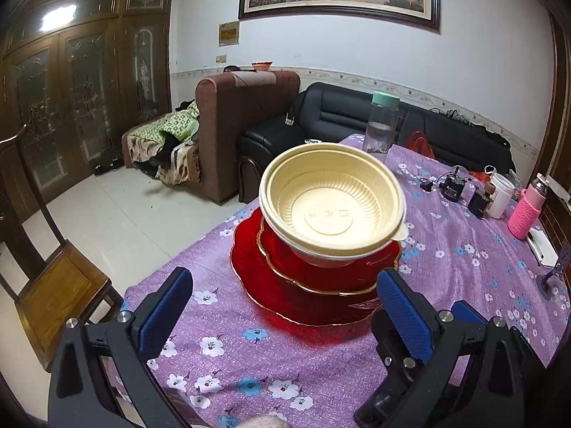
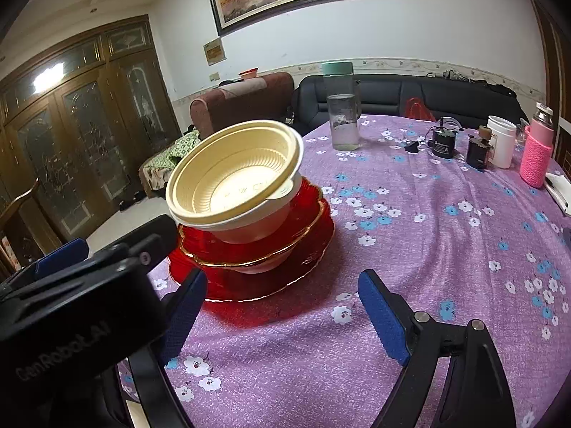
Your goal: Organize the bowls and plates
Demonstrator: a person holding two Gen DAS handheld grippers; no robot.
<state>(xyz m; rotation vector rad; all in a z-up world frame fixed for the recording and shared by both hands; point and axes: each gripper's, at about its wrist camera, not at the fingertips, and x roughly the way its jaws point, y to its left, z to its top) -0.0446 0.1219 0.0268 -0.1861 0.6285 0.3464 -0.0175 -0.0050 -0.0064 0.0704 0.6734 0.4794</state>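
Looking through the left wrist view: left gripper (image 1: 283, 287) has its jaws spread wide, blue pads (image 1: 162, 312) at 7 and 5 o'clock of the frame, nothing between them but tablecloth. Stack sits at centre frame, just beyond the fingertips. Bottom of stack: large red plate (image 1: 257, 287) with gold rim, flat on the purple flowered tablecloth (image 1: 464, 274). On it a smaller red plate (image 1: 285, 255), scalloped gold edge. On top, two nested cream bowls (image 1: 332, 203), tilted so the opening faces the camera. Right finger's pad overlaps the large plate's near edge at 5 o'clock; contact cannot be told. Clear bottle with green cap (image 1: 382, 125) stands at 1 o'clock behind the bowls. Pink sleeved bottle (image 1: 524, 214) and white cup (image 1: 501, 196) at 3 o'clock. Wooden chair (image 1: 53, 278) at 8 o'clock, off the table.

Right wrist view: right gripper (image 2: 282, 296) jaws also wide apart, holding nothing. Same stack at 10 o'clock from frame centre, left of the gripper's line. Left pad (image 2: 185, 310) lies over the large plate's near rim; touching or not cannot be told. Body of the left gripper fills 8 o'clock, just beside the stack. Green-capped bottle at 12 o'clock, well apart from the stack.
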